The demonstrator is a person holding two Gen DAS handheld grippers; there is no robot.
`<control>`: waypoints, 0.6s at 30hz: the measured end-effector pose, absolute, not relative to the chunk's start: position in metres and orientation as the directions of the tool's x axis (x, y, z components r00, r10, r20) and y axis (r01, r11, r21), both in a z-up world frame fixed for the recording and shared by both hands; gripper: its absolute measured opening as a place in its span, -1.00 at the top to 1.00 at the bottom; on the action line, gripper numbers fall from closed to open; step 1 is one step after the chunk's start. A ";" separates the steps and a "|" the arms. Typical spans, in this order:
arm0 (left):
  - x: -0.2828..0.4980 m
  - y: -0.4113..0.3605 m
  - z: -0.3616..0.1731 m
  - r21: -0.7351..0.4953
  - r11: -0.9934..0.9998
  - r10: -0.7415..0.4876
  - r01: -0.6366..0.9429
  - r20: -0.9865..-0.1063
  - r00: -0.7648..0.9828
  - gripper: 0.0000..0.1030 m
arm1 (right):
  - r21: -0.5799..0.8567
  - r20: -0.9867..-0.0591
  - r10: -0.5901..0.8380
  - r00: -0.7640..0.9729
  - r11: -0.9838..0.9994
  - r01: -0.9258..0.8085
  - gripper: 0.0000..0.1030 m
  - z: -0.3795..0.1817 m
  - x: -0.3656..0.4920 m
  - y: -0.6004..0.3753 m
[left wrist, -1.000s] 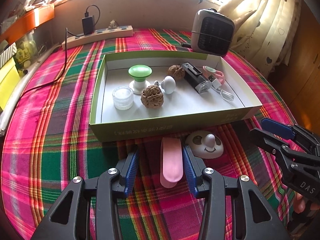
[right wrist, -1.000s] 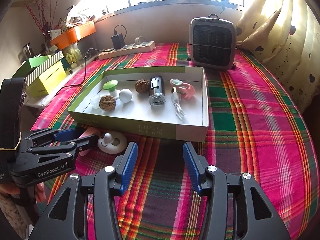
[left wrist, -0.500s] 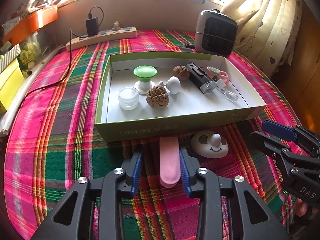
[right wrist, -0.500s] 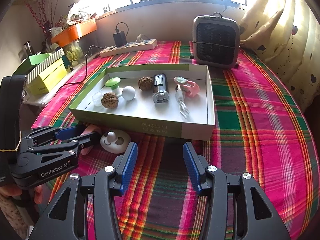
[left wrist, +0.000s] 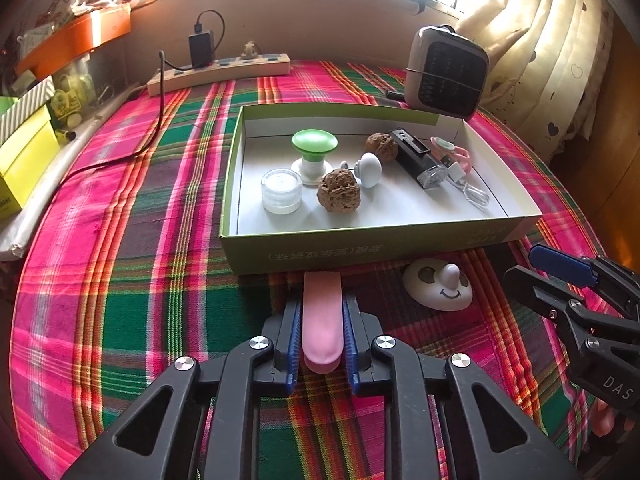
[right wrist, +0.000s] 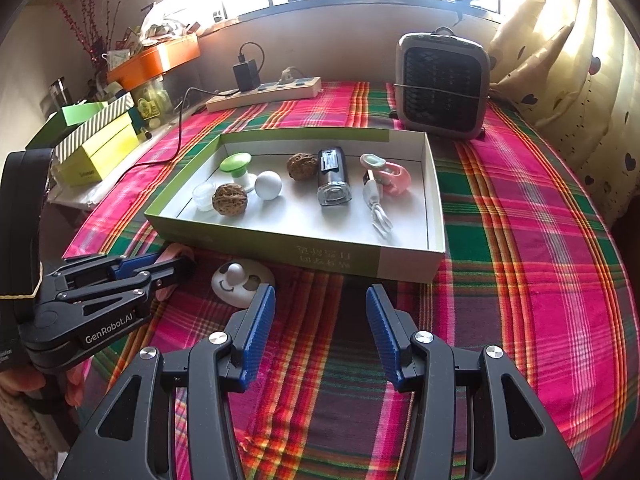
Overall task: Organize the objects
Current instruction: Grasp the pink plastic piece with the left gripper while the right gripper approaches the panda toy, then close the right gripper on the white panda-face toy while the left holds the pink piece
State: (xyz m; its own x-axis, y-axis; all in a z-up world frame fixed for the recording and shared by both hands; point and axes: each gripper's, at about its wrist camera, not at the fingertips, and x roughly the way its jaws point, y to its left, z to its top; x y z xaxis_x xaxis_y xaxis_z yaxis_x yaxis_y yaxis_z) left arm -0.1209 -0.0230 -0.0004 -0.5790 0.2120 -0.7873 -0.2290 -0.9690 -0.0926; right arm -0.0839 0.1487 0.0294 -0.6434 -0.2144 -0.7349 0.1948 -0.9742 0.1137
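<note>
Pink, smooth and light-looking, the bar (left wrist: 322, 322) is lying on the plaid surface (left wrist: 120, 280) just before the box (left wrist: 380, 248); my left fingers (left wrist: 321, 344) are pinching its near half, where slipping seems likeliest. My right fingers (right wrist: 320, 332) are spread, empty.

Pink bar (left wrist: 322, 318): flat, smooth, rounded end; lies lengthwise on the plaid cloth just before the box's near wall, pinched at both sides.
White smiley disc (left wrist: 438, 283): domed, nose knob upward; beside the bar.
Box (left wrist: 400, 240): shallow, green-walled, open, holding small items.
</note>
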 end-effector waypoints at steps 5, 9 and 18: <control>-0.119 -0.028 0.000 -0.091 -0.972 0.203 -0.216 -0.787 -0.582 0.69 | 0.118 -0.733 -0.230 -0.640 -0.970 0.213 0.05 0.029 -0.083 0.143; -0.117 -0.036 -0.001 -0.097 -0.976 0.196 -0.197 -0.789 -0.583 0.69 | 0.122 -0.729 -0.252 -0.637 -0.963 0.242 0.05 0.029 -0.082 0.135; -0.109 -0.050 -0.002 -0.112 -0.979 0.190 -0.167 -0.787 -0.586 0.69 | 0.124 -0.729 -0.315 -0.608 -0.934 0.335 0.05 0.025 -0.086 0.112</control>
State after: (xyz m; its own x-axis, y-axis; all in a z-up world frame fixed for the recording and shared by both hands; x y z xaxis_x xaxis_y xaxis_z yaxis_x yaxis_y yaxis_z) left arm -0.1086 -0.0495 -0.0018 -0.5864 0.1904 -0.7873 -0.1675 -0.9795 -0.1122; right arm -0.0857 0.1117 0.0246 -0.6077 -0.3151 -0.7290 0.3354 -0.9339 0.1241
